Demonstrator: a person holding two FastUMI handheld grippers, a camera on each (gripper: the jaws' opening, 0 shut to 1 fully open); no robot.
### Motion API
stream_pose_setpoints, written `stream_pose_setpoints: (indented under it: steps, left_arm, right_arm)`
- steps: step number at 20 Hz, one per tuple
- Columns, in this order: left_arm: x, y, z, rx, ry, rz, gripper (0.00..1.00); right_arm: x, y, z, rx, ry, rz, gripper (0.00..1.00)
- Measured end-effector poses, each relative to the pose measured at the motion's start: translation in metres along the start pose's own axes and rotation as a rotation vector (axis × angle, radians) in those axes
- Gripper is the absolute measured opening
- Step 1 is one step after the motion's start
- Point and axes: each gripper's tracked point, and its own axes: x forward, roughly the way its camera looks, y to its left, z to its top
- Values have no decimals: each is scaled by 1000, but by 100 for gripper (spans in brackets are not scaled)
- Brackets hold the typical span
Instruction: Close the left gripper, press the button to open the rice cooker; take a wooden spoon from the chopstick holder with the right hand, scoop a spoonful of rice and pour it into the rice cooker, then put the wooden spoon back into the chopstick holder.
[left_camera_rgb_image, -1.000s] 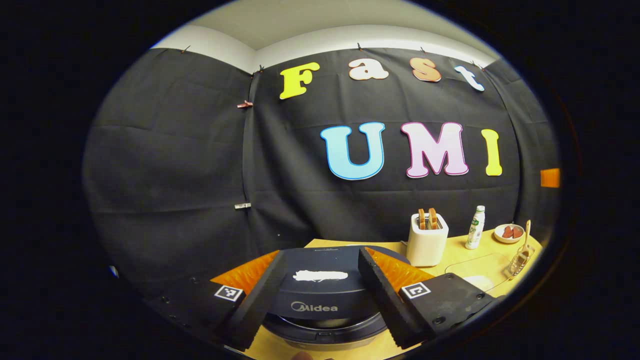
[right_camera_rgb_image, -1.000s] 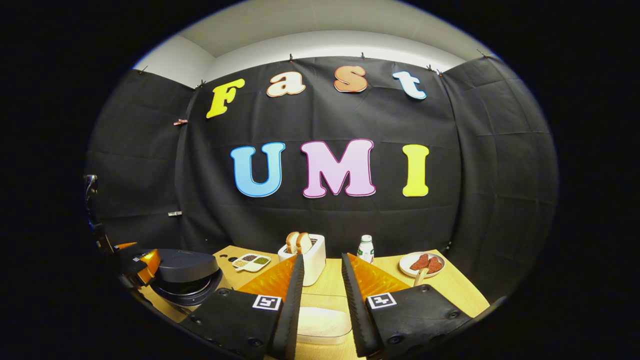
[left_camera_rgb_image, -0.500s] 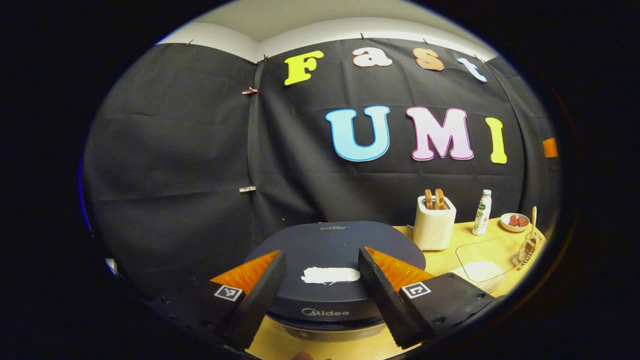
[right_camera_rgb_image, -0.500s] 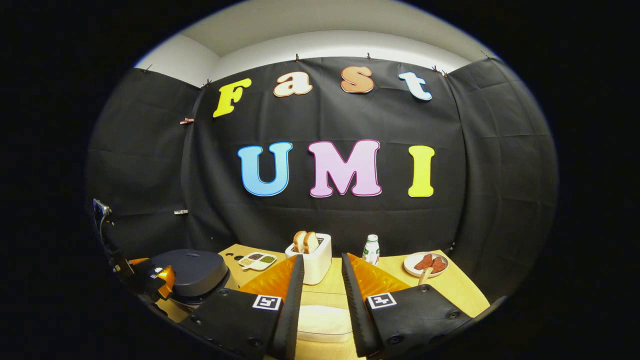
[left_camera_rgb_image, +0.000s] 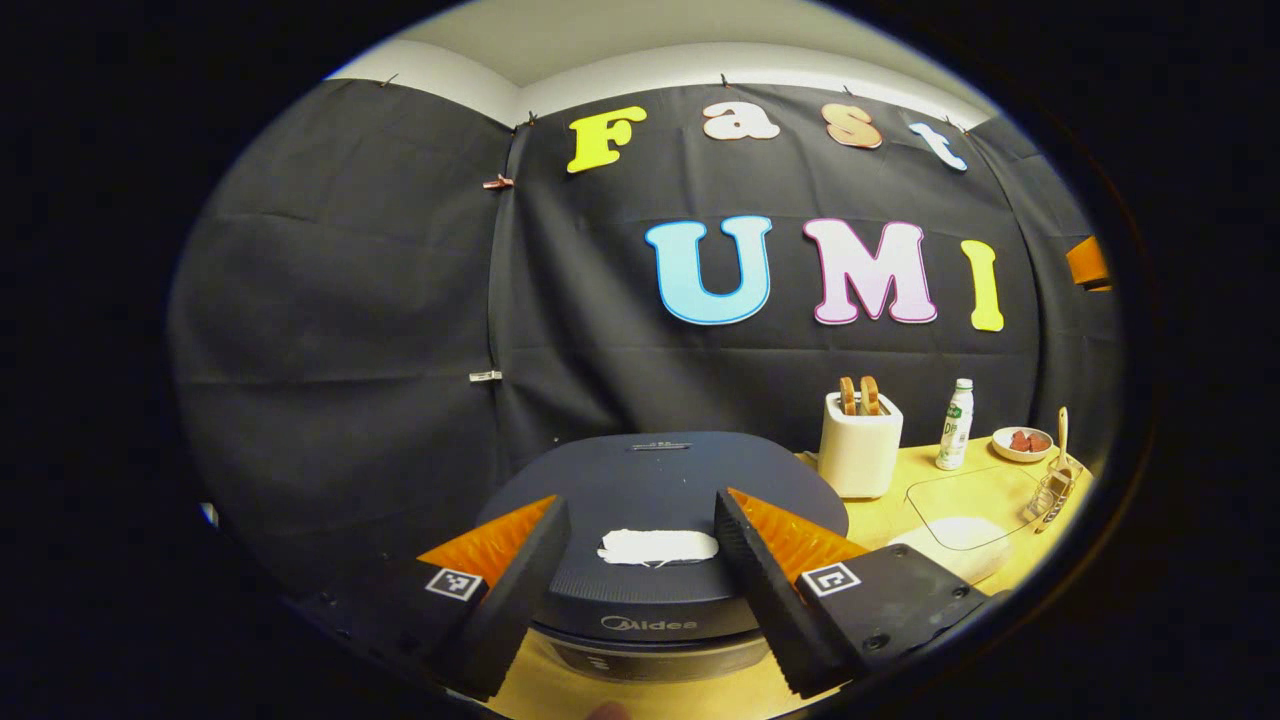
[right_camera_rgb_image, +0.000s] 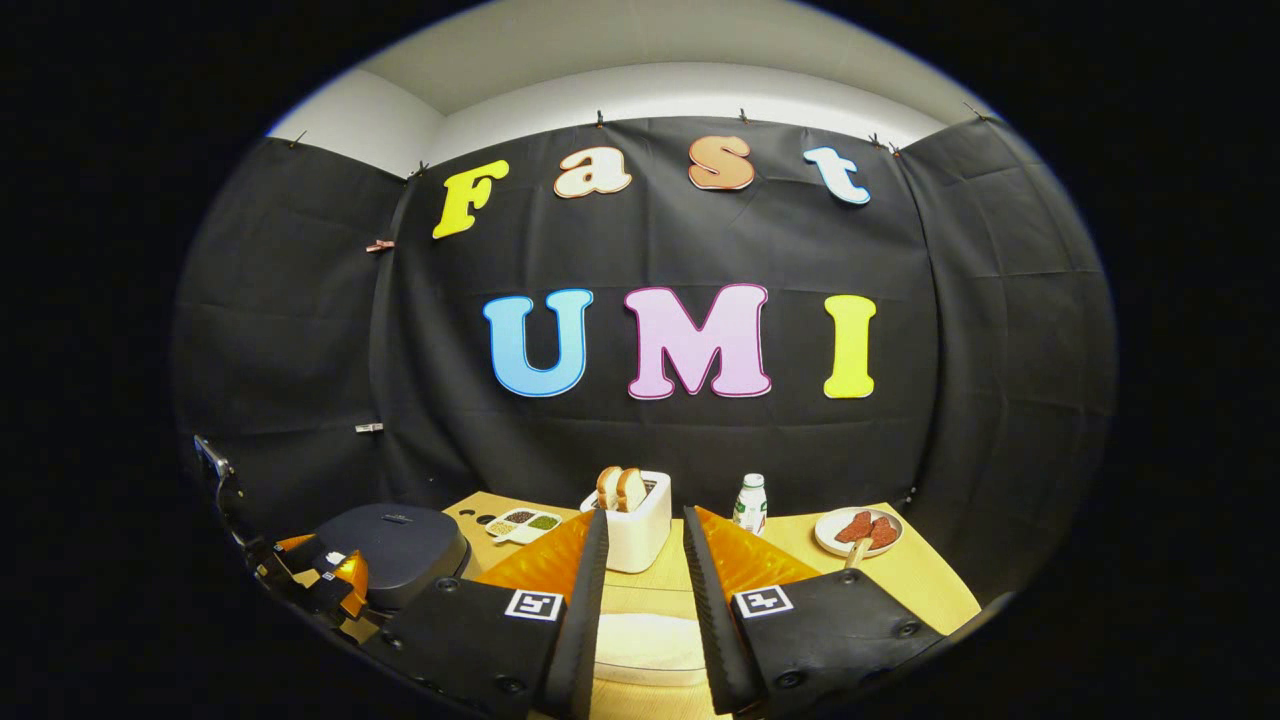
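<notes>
Rice cooker (left_camera_rgb_image: 660, 500): dark, rounded, lid down, at the near left end of the worktop (left_camera_rgb_image: 900, 505). The lid's front edge bore pale lettering that looked like a brand name, and a white patch sat on the lid top; a small plate near the rear hinge was too small to read. In the right gripper view the cooker (right_camera_rgb_image: 395, 545) sat at far left.

Left gripper (left_camera_rgb_image: 640, 560): fingers spread wide, holding nothing, one on either side of the white patch, above the lid's front. Whether they touched the lid could not be told. A square black-and-white marker sat on each finger base. From the right gripper view the same gripper (right_camera_rgb_image: 320, 585) showed at the cooker's near side.

Right gripper (right_camera_rgb_image: 645, 600): fingers parted by a modest gap, empty, above a pale shallow rice container (right_camera_rgb_image: 650, 650).

Wooden spoon (left_camera_rgb_image: 1062, 430): standing upright in the wire chopstick holder (left_camera_rgb_image: 1050, 492), far right of the worktop.

Other items: white toaster (left_camera_rgb_image: 858, 450) with two slices of bread; small white bottle (left_camera_rgb_image: 955, 440) with a green label, text unreadable; plate (right_camera_rgb_image: 858, 530) of reddish food; divided dish (right_camera_rgb_image: 520, 523) of grains behind the cooker; clear lid (left_camera_rgb_image: 965, 492), probably, beside the container.
</notes>
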Motion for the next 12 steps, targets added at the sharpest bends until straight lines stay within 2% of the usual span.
stream_pose_setpoints:
  steps: [7,10,11,12]
  left_arm:
    - [3,-2,-5,3,-18,-13,100]
    - [1,-2,-3,38,-16,-18,100]
    - [1,-2,-1,60,-12,-14,99]
    - [2,-3,3,82,-16,-19,99]
  right_arm:
    - [-2,4,3,-7,-6,3,47]
    - [-2,5,1,1,-3,5,48]
    - [-1,4,1,9,-2,3,42]
    - [-2,4,1,19,-1,1,42]
